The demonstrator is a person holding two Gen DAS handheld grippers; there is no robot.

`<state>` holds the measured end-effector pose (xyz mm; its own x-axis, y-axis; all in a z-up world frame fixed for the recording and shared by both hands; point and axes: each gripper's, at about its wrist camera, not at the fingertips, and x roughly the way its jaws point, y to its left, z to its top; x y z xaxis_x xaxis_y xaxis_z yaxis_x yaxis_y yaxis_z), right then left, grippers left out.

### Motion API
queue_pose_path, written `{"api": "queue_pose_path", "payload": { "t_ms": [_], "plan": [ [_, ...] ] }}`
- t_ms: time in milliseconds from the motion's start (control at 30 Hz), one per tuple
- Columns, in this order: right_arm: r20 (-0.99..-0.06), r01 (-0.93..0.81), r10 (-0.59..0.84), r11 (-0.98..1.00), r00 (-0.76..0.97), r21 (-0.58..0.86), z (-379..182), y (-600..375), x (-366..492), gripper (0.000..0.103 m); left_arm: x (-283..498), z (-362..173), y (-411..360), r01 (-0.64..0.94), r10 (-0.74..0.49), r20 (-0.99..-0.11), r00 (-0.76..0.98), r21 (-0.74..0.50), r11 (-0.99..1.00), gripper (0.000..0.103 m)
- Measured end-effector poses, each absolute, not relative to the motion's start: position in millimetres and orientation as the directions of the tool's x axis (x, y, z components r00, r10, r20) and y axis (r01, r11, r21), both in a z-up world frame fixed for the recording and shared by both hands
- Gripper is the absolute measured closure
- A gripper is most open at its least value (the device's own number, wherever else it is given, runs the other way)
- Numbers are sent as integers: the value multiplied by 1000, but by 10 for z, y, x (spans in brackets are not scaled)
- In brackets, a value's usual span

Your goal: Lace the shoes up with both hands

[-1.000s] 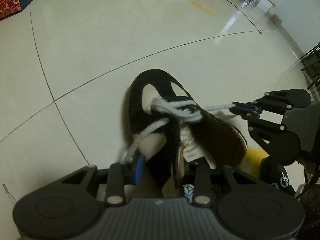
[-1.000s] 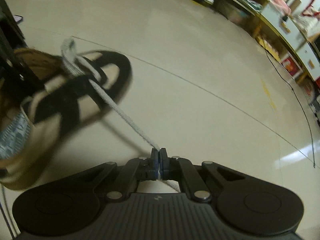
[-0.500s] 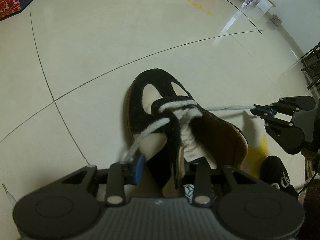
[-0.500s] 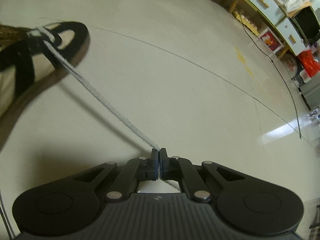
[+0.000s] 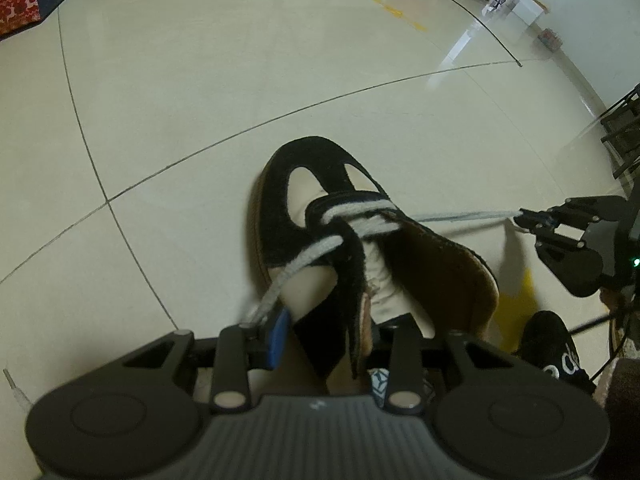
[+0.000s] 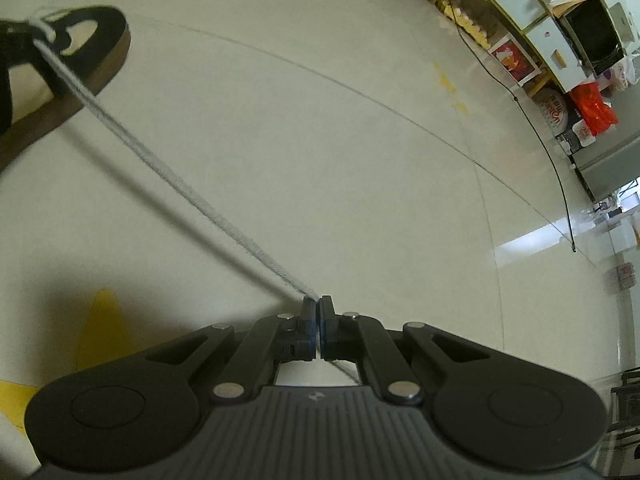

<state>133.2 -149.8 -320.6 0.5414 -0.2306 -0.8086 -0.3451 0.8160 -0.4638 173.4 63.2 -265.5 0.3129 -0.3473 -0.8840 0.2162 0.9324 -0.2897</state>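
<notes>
A black and cream shoe (image 5: 320,240) is being seen in the middle of the left wrist view, standing on the pale tiled floor (image 5: 200,80) with its toe pointing to the upper part of the frame. In the right wrist view the same shoe (image 6: 68,52) is being shown at the upper left edge.

A white lace (image 5: 360,216) is being passed across the front eyelets of the shoe. One end of the lace is being led down to the lower left of the left wrist view, where it is reaching the blue pad (image 5: 278,338) of the left hand-held gripper (image 5: 328,344). The jaws of this gripper are being kept partly apart around the tongue side of the shoe, with the side flap of the shoe between them; whether the pads are pressing on the flap or on the lace cannot be told.

The other end of the lace (image 6: 180,184) is being stretched tight, from the shoe at the upper left of the right wrist view down to the lower middle. There it is being pinched by the right hand-held gripper (image 6: 318,308), whose jaws are being held fully closed on it. This gripper (image 5: 528,220) is also being seen at the right edge of the left wrist view.

A yellow mark (image 6: 100,320) is being seen on the floor at the lower left of the right wrist view.
</notes>
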Motion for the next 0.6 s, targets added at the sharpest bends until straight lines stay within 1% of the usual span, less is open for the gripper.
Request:
{"api": "queue_pose_path", "payload": {
  "t_ms": [167, 267, 333, 400, 467, 600],
  "plan": [
    [-818, -332, -255, 821, 515, -465, -3250, -1478, 1339, 102, 1723, -2641, 643, 223, -348, -884, 313, -287, 931, 66],
    [-828, -361, -217, 822, 517, -441, -3228, -1444, 1282, 101, 1715, -2589, 682, 252, -385, -876, 291, -318, 914, 66],
    [-831, -370, -204, 822, 517, -432, -3192, -1428, 1252, 95, 1676, -2507, 759, 274, -445, -851, 279, -374, 886, 66],
    [-831, -381, -186, 821, 525, -425, -3144, -1415, 1218, 74, 1623, -2406, 841, 314, -488, -828, 275, -402, 860, 66],
    [-830, -397, -154, 822, 535, -408, -3084, -1376, 1186, 71, 1584, -2330, 919, 349, -500, -819, 281, -398, 849, 66],
    [-829, -447, -69, 816, 554, -366, -2964, -1192, 1146, 71, 1567, -2272, 1046, 391, -520, -805, 285, -398, 830, 63]
  ]
}}
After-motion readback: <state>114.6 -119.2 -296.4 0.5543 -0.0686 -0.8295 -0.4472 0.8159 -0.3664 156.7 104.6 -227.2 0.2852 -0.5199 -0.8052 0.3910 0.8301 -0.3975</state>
